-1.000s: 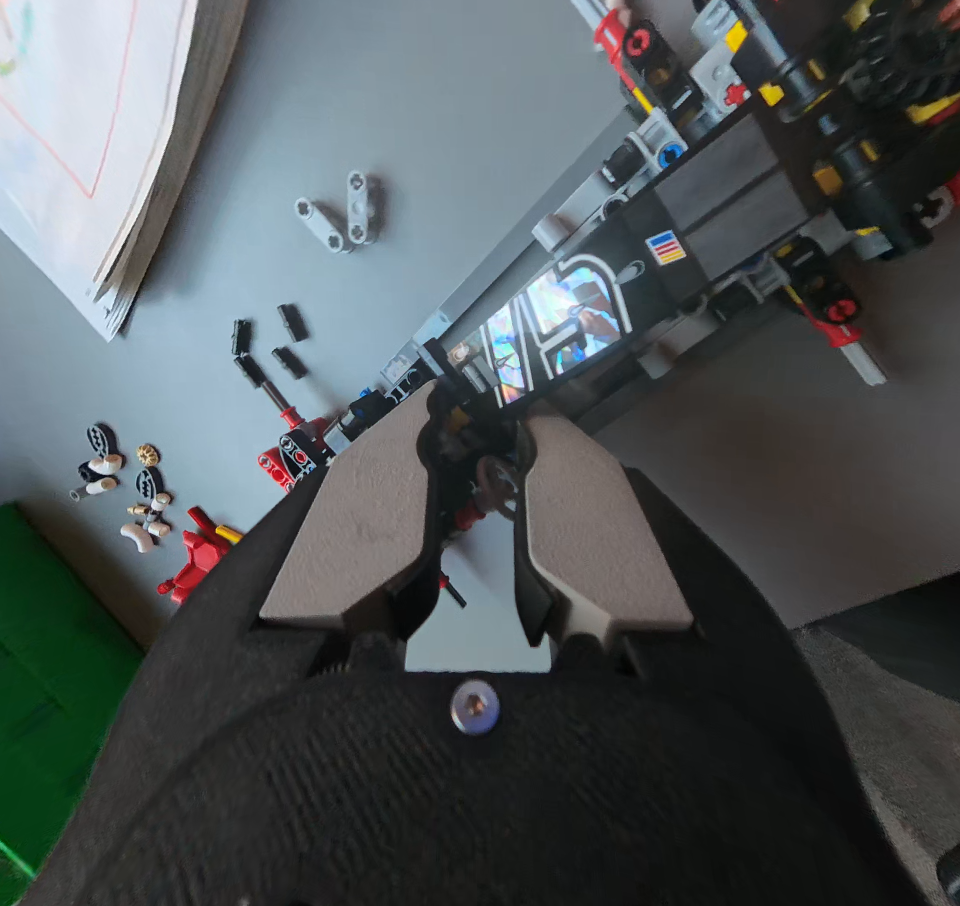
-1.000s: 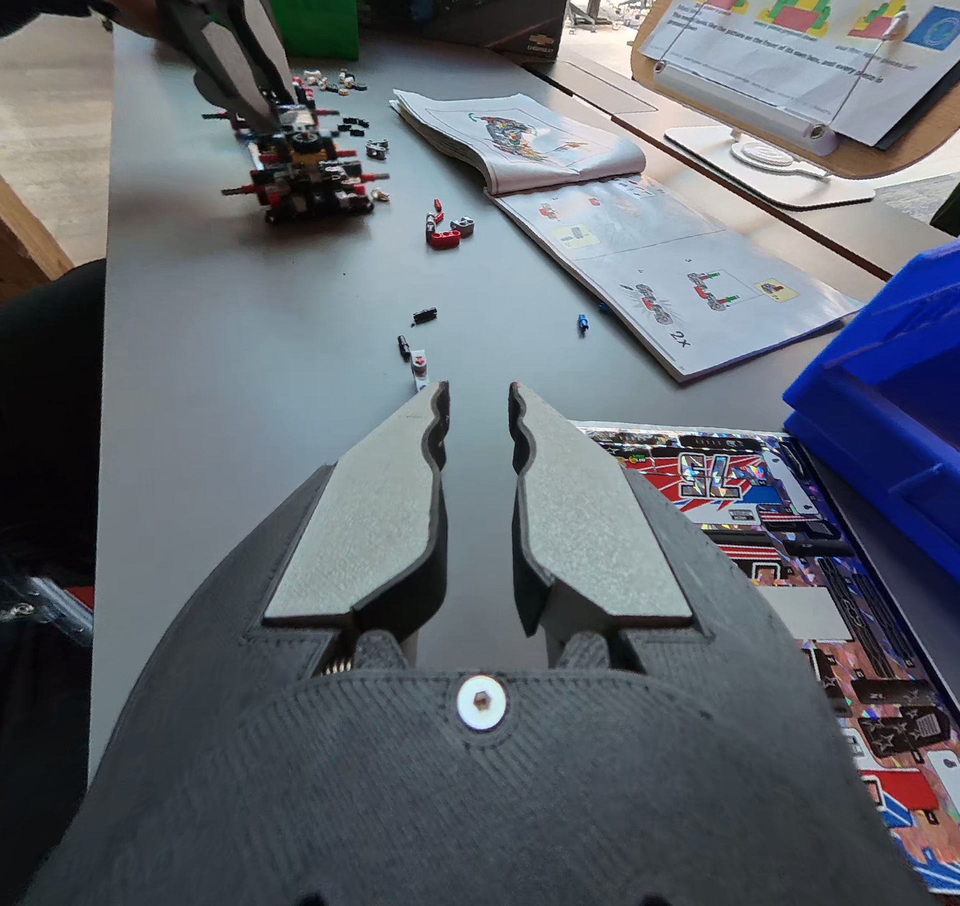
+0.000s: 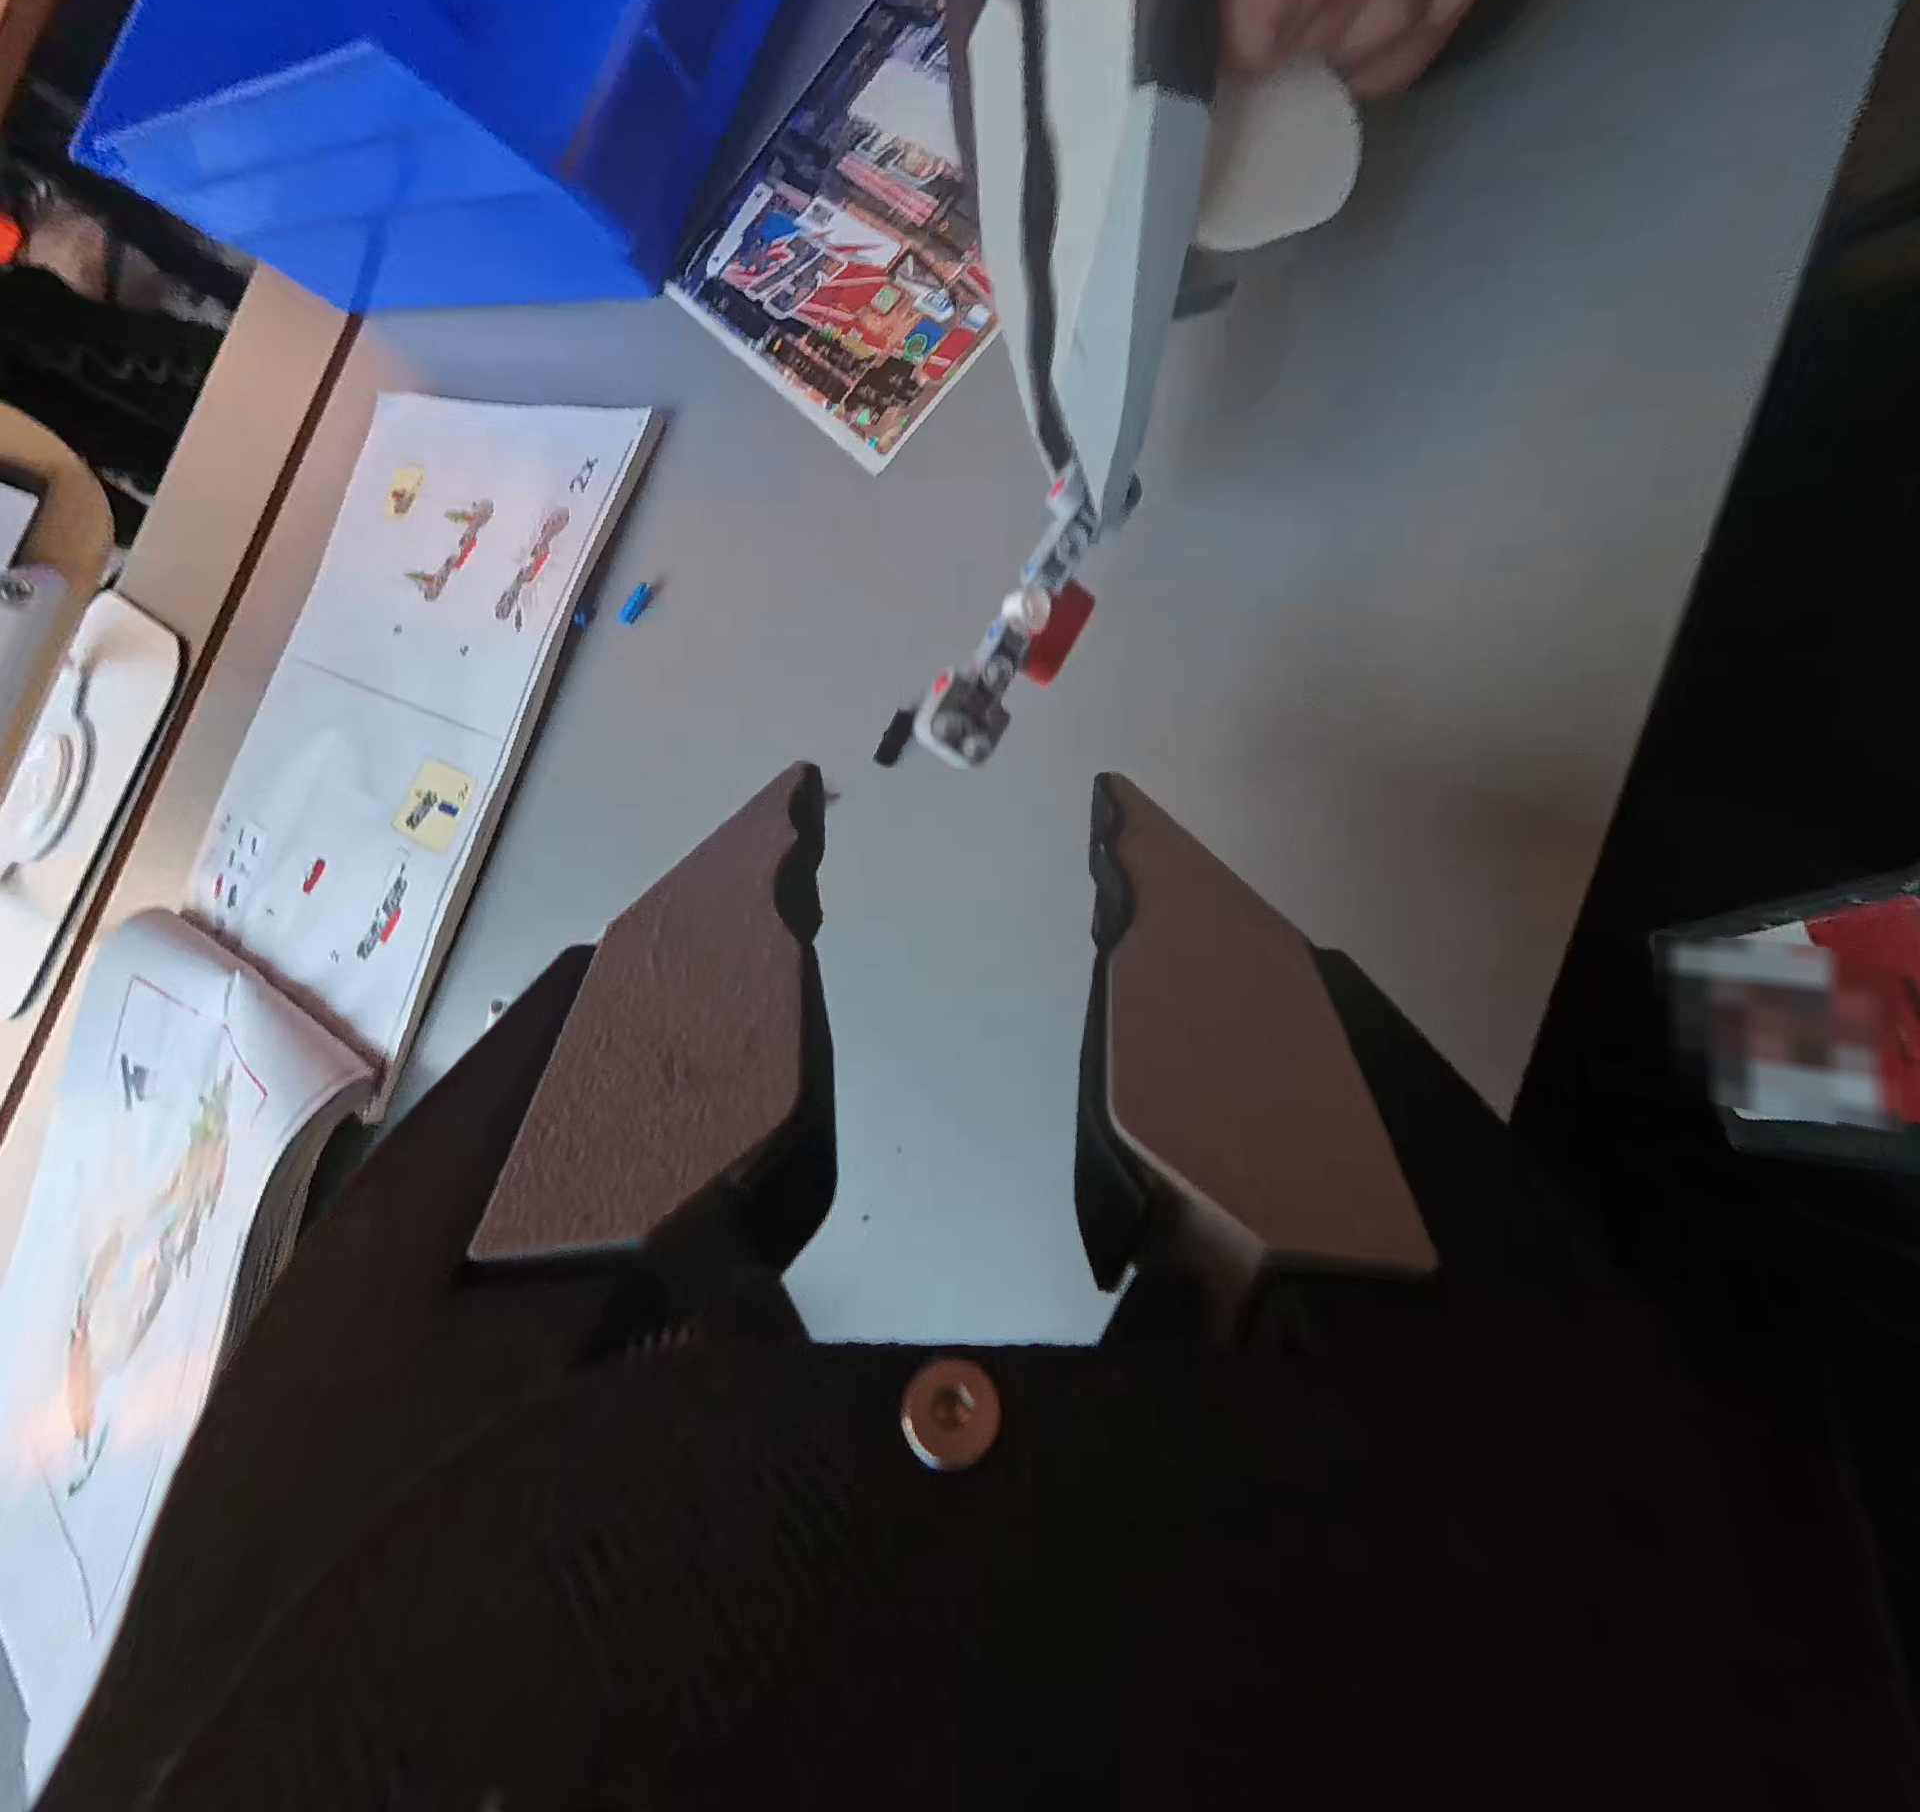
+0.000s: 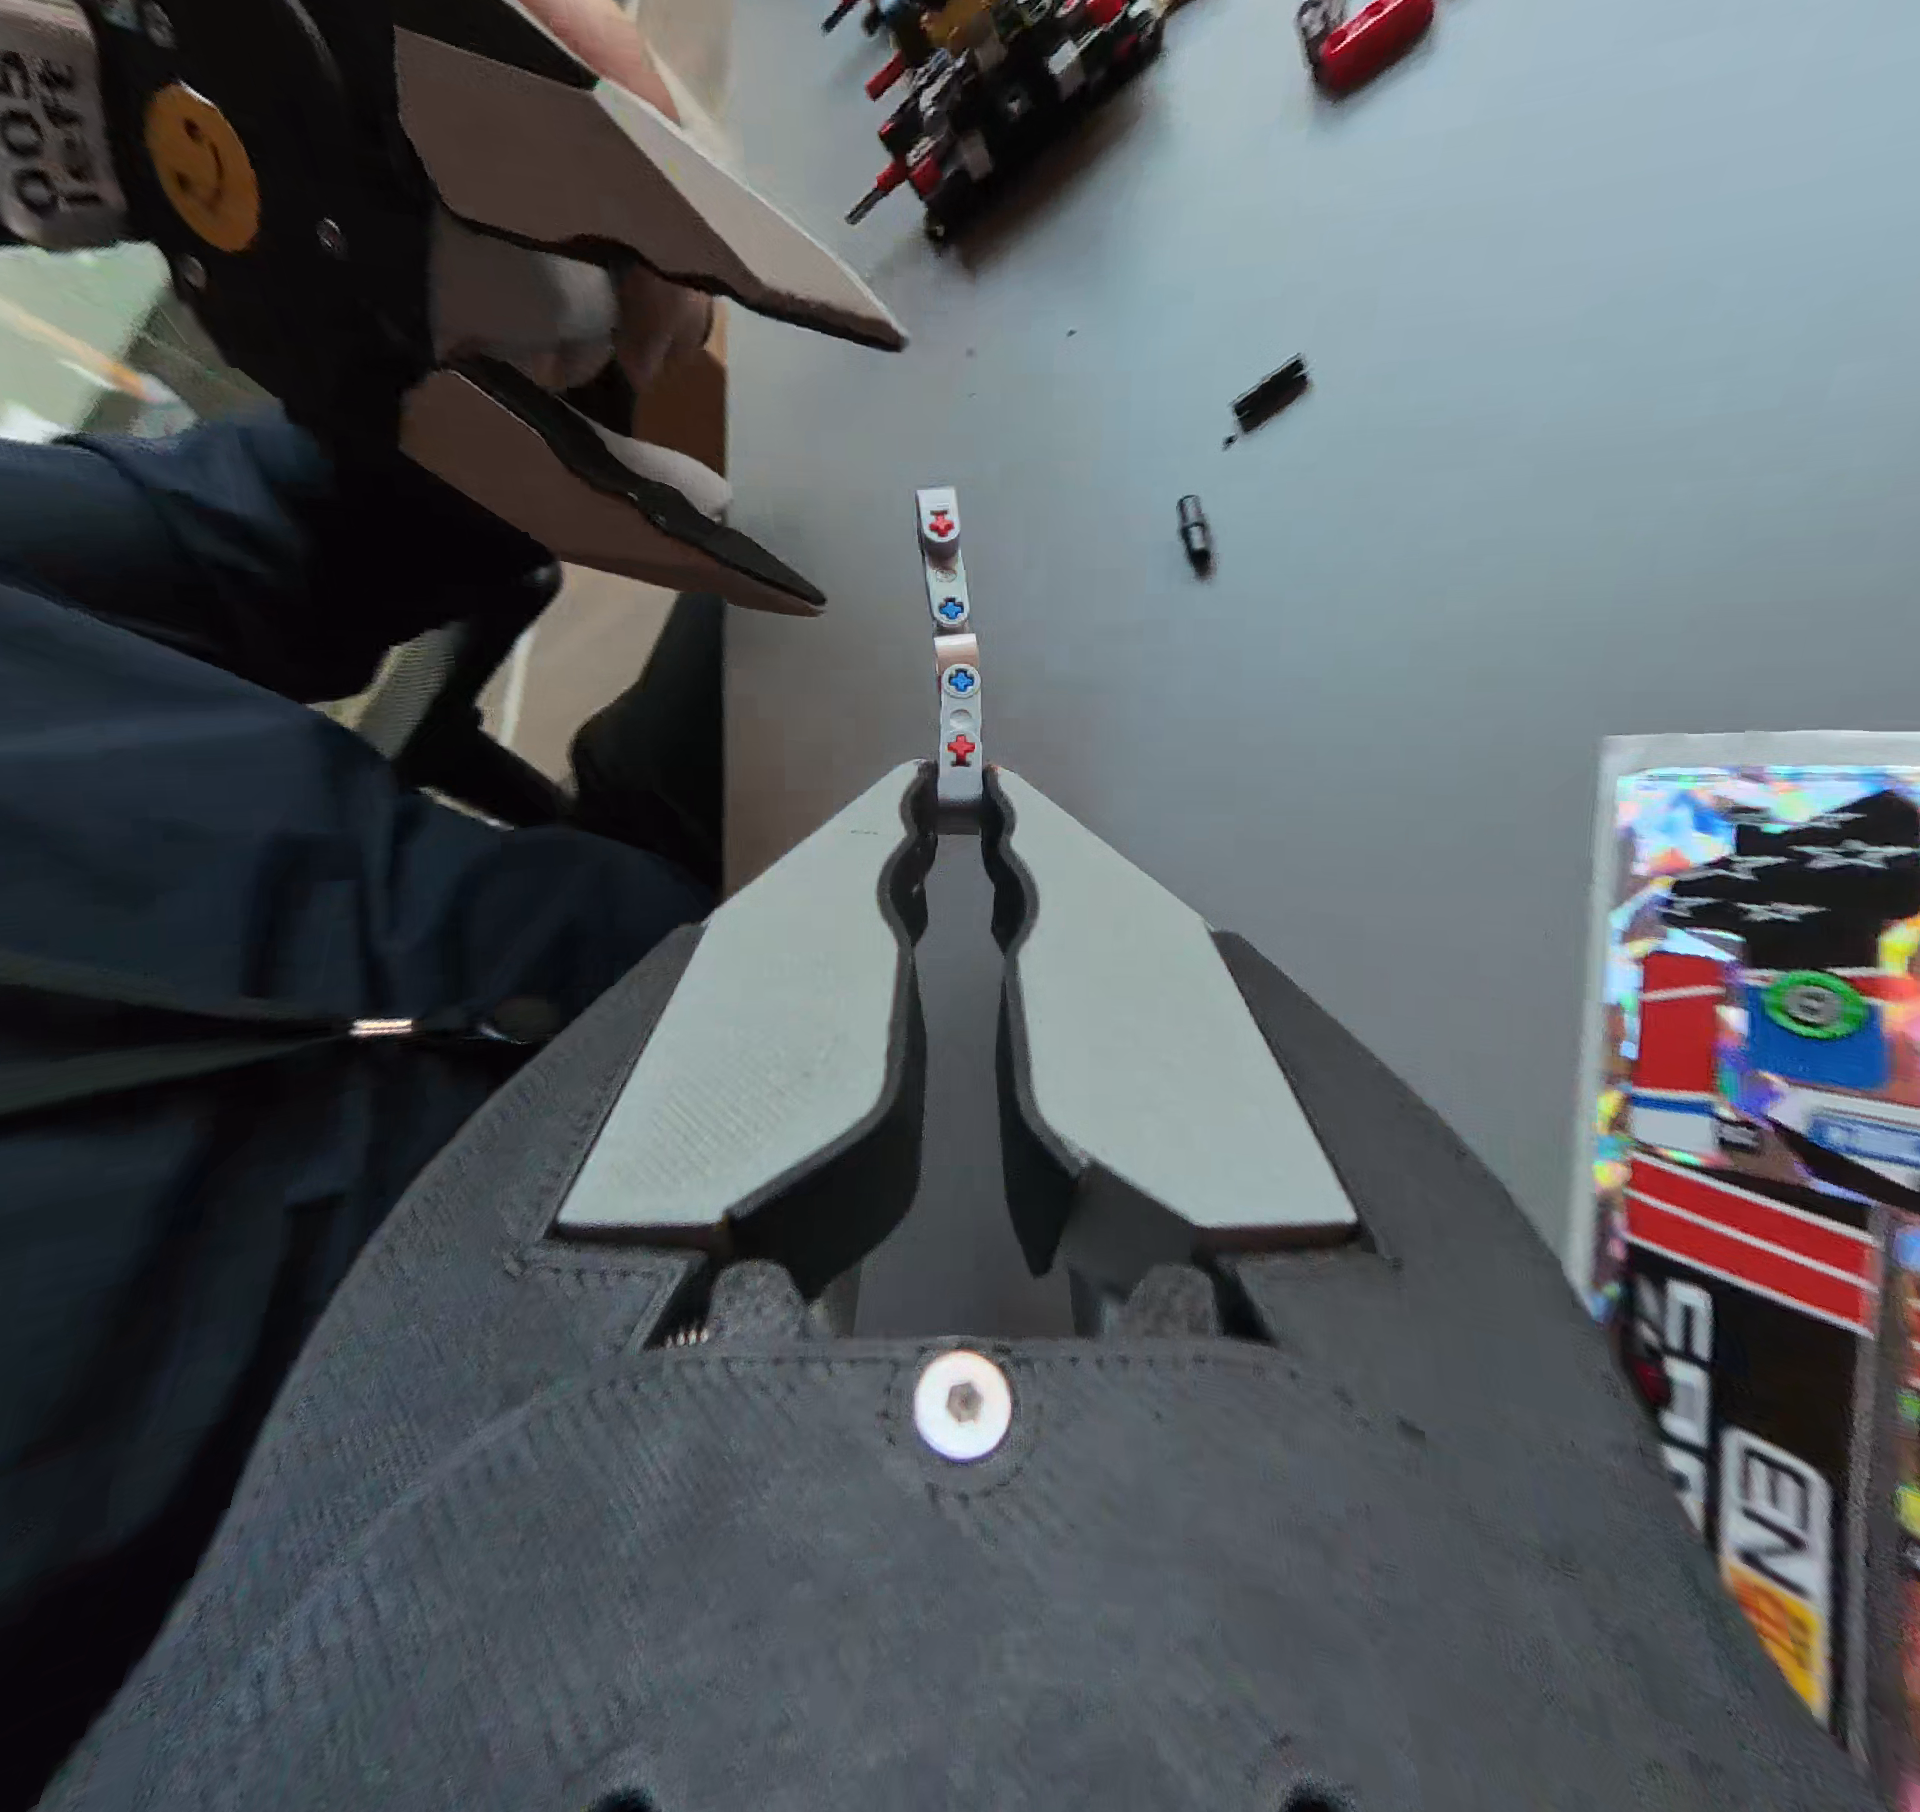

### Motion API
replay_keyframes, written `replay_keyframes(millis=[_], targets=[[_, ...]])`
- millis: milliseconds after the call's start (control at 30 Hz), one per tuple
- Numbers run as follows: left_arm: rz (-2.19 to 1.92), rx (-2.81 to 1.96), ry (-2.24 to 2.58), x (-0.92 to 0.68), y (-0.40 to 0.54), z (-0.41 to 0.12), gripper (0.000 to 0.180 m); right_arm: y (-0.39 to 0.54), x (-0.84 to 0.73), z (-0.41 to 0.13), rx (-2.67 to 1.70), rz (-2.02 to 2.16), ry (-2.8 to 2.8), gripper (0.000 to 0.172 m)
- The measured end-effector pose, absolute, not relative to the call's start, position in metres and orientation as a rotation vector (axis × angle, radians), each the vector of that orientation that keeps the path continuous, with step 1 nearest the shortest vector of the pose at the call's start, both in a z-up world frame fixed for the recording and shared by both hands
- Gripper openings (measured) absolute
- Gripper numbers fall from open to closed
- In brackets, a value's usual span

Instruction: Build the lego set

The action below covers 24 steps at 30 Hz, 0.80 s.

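Light, rigid grey link assembly (image 4: 958, 640) pinched at its near end between right gripper (image 4: 958, 794) fingertips; left gripper (image 3: 956, 806) wide open, empty, just short of it.

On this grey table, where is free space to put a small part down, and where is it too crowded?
Bare grey table lies between the black model, the sticker sheet and the right gripper; only a black pin and a black connector lie there. It is crowded by the model and red pieces.
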<state>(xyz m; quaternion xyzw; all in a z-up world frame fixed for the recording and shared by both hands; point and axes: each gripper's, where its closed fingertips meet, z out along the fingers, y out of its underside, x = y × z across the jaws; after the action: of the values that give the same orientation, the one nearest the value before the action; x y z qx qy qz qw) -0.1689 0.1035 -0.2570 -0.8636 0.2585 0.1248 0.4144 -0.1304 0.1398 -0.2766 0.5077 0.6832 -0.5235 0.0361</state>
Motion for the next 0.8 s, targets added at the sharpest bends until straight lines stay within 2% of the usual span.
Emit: replay_keyframes(millis=[267,333,400,633,700,800], targets=[[0.263,-2.136,0.866,-0.146,0.090,-0.278,0.040,0.099,-0.135,-0.273,1.409,-1.504,1.684,0.005],[0.259,-2.161,0.854,-0.151,0.089,-0.286,0.033,0.095,-0.137,-0.278,1.402,-1.468,1.677,0.005],[0.229,-2.196,0.851,-0.154,0.087,-0.296,0.017,0.090,-0.138,-0.284,1.409,-1.422,1.705,0.005],[-0.035,-2.380,0.604,-0.167,0.081,-0.304,0.015,0.120,-0.160,-0.284,1.513,-1.418,2.072,0.016],[-0.102,-2.406,0.520,-0.169,0.082,-0.305,0.020,0.135,-0.177,-0.282,1.556,-1.474,2.247,0.022],[-0.102,-2.394,0.493,-0.172,0.085,-0.305,0.025,0.145,-0.192,-0.285,1.572,-1.491,2.443,0.021]])
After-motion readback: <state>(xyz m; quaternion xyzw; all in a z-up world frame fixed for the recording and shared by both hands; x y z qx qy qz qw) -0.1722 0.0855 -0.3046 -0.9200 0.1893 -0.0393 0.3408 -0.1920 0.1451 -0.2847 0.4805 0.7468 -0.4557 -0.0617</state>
